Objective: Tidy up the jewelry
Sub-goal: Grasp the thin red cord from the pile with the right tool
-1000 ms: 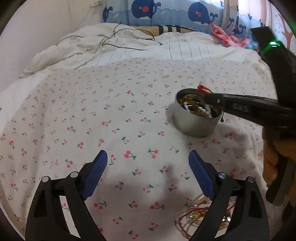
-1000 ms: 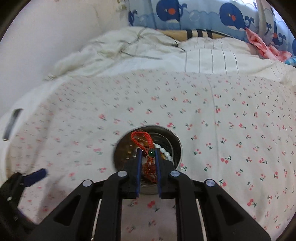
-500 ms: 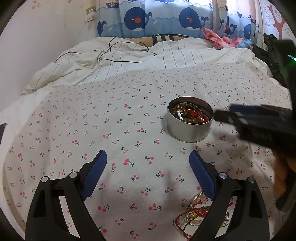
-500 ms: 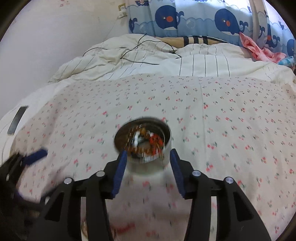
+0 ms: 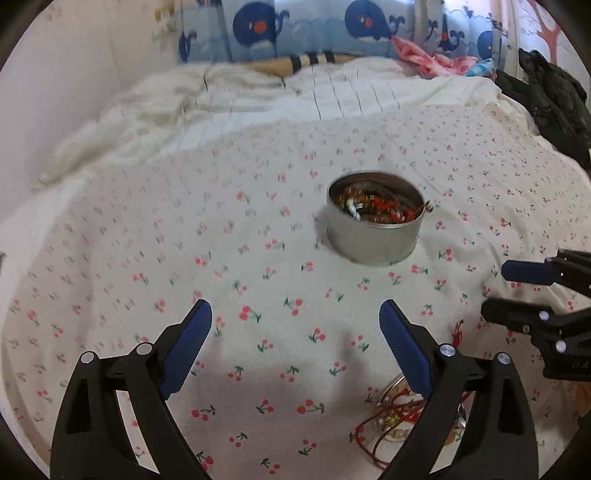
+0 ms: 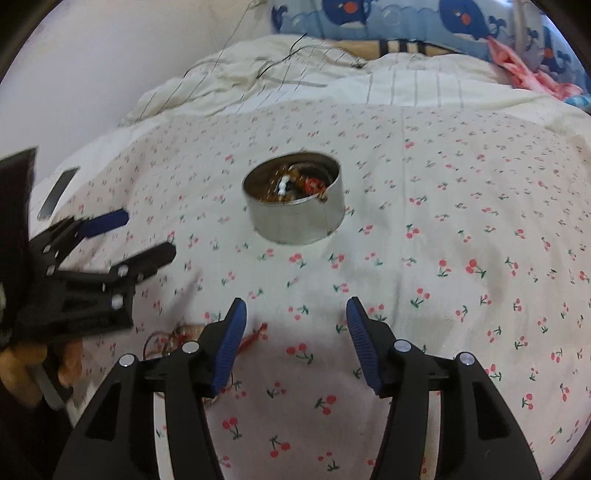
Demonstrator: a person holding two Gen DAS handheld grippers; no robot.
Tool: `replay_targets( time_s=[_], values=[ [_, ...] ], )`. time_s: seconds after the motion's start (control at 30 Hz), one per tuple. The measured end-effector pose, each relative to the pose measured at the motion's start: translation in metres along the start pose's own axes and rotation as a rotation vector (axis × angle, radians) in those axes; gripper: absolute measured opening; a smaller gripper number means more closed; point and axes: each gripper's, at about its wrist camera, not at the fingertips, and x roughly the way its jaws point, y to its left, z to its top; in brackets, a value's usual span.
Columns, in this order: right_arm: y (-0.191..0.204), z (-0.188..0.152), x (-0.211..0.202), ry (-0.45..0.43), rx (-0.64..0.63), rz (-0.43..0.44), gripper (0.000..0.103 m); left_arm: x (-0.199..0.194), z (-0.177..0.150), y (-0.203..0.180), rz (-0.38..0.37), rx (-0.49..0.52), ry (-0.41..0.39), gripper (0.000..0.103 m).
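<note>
A round metal tin (image 5: pixel 369 245) (image 6: pixel 295 223) stands on the cherry-print bedspread, holding beaded bracelets and a red cord bracelet (image 5: pixel 397 213) (image 6: pixel 314 184). A tangle of loose red cords and beads (image 5: pixel 388 417) (image 6: pixel 173 338) lies on the near side, partly hidden behind the fingers. My left gripper (image 5: pixel 295 314) (image 6: pixel 149 236) is open over bare bedspread, short of the tin. My right gripper (image 6: pixel 295 314) (image 5: pixel 495 291) hangs on the near side of the tin, its jaws opening with nothing between them.
A crumpled white duvet (image 6: pixel 295 74) with thin cables lies beyond the bedspread, under a whale-print curtain (image 5: pixel 314 29). Pink cloth (image 5: pixel 424 59) and a black garment (image 5: pixel 554 99) sit at the far right. A dark phone (image 6: pixel 59 192) lies at the bed's left edge.
My right gripper has let the red cord bracelet drop into the tin, opened, and drawn back from the tin toward the near side. The left gripper has stayed open in place.
</note>
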Motion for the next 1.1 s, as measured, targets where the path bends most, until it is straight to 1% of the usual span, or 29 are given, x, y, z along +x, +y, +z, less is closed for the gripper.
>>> replay_targets(
  time_s=[0.1,0.17,0.23,0.33,0.37,0.43,0.5,0.57,0.63,0.67,0.7,0.73,0.77,0.83,0.9,0.97,1.03,1.1],
  values=[
    [0.007,-0.004,0.002,0.031,-0.057,0.029,0.055,0.008,0.000,0.029,-0.056,-0.119,0.048,0.088],
    [0.018,-0.007,0.001,0.045,-0.121,0.072,0.055,0.013,-0.001,0.045,-0.082,-0.192,0.064,0.088],
    [0.029,-0.010,0.003,0.064,-0.169,0.096,0.055,0.017,-0.004,0.060,-0.102,-0.262,0.079,0.088],
    [0.039,-0.017,0.011,0.094,-0.215,0.076,0.055,0.022,-0.007,0.072,-0.127,-0.332,0.097,0.088],
    [0.040,-0.018,0.014,0.105,-0.224,0.069,0.055,0.023,-0.008,0.074,-0.137,-0.344,0.102,0.088],
    [0.038,-0.019,0.017,0.106,-0.202,0.064,0.055,0.024,-0.008,0.073,-0.138,-0.344,0.103,0.088],
    [0.031,-0.019,0.024,0.108,-0.121,0.073,0.055,0.025,-0.008,0.072,-0.135,-0.332,0.105,0.089],
    [0.028,-0.019,0.030,0.110,-0.090,0.090,0.054,0.026,-0.009,0.067,-0.134,-0.306,0.111,0.089],
    [0.030,-0.019,0.030,0.101,-0.087,0.107,0.036,0.025,-0.008,0.064,-0.130,-0.292,0.110,0.089],
    [0.032,-0.019,0.030,0.100,-0.093,0.127,0.012,0.025,-0.008,0.063,-0.129,-0.288,0.110,0.089],
    [0.032,-0.018,0.030,0.097,-0.094,0.130,0.007,0.025,-0.007,0.063,-0.129,-0.287,0.110,0.089],
    [0.033,-0.017,0.030,0.098,-0.095,0.134,0.004,0.024,-0.007,0.063,-0.129,-0.291,0.110,0.089],
    [0.032,-0.017,0.030,0.096,-0.092,0.152,0.004,0.024,-0.007,0.063,-0.130,-0.295,0.112,0.089],
    [0.028,-0.013,0.023,0.065,-0.062,0.180,0.004,0.024,-0.008,0.064,-0.131,-0.300,0.112,0.089],
    [0.020,-0.007,0.009,0.008,-0.022,0.211,0.004,0.024,-0.008,0.065,-0.129,-0.303,0.112,0.089],
    [0.007,0.001,-0.010,-0.071,0.031,0.233,0.004,0.025,-0.008,0.064,-0.131,-0.301,0.117,0.089],
    [-0.007,0.006,-0.023,-0.123,0.071,0.228,0.004,0.026,-0.008,0.061,-0.135,-0.290,0.123,0.089],
    [-0.021,0.010,-0.030,-0.146,0.111,0.208,0.004,0.027,-0.008,0.059,-0.136,-0.280,0.127,0.089]
  ],
)
